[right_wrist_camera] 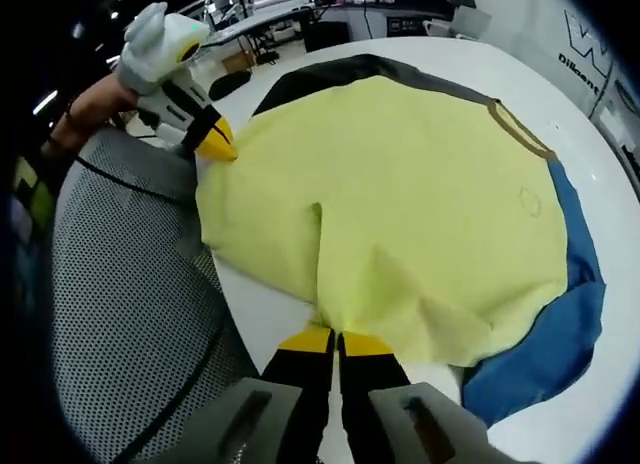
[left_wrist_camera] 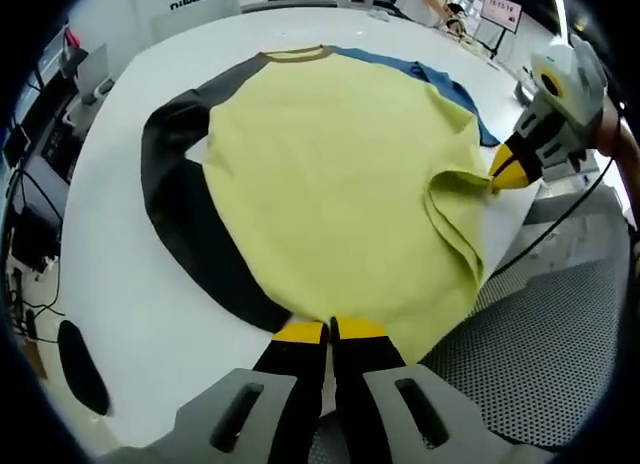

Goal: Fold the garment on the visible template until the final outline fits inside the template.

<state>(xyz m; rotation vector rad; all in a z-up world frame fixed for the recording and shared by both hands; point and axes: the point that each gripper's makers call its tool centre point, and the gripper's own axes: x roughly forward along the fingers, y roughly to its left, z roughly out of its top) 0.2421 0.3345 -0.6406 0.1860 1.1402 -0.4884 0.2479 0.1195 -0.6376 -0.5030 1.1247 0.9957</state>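
Next, by the look of it: lift both bottom corners of the shirt (left_wrist_camera: 330,194) together and carry the hem toward the neck. Best done slowly, at the same height, so the fold comes out straight. Keep both pinches tight, or a corner could slip. Keep all of the shirt on the tabletop (left_wrist_camera: 110,284), not hanging over the edge.

Left gripper (left_wrist_camera: 329,331) closed on the bottom hem of the shirt, yellow tips pressed together, cloth pinched between. Seen also in the right gripper view (right_wrist_camera: 222,145), biting the far corner of the hem.

Right gripper (right_wrist_camera: 338,340) closed on the hem too, tips together, a small pucker of cloth rising just above. Seen also in the left gripper view (left_wrist_camera: 505,174), with the corner bunched up and folds running down from it.

Shirt lying flat on the white round tabletop, hem at the near edge, neck pointing away. Body pale yellow. One sleeve (left_wrist_camera: 175,214) dark grey, spread out beside the body. Other sleeve (right_wrist_camera: 560,324) blue, partly tucked under the yellow. Neck band (left_wrist_camera: 297,54) brownish. A faint round mark on the chest in the right gripper view.

No template lines clear enough to tell. A grey mesh chair (right_wrist_camera: 130,314) just beside the tabletop edge, below the hem. Desks and screens far behind.
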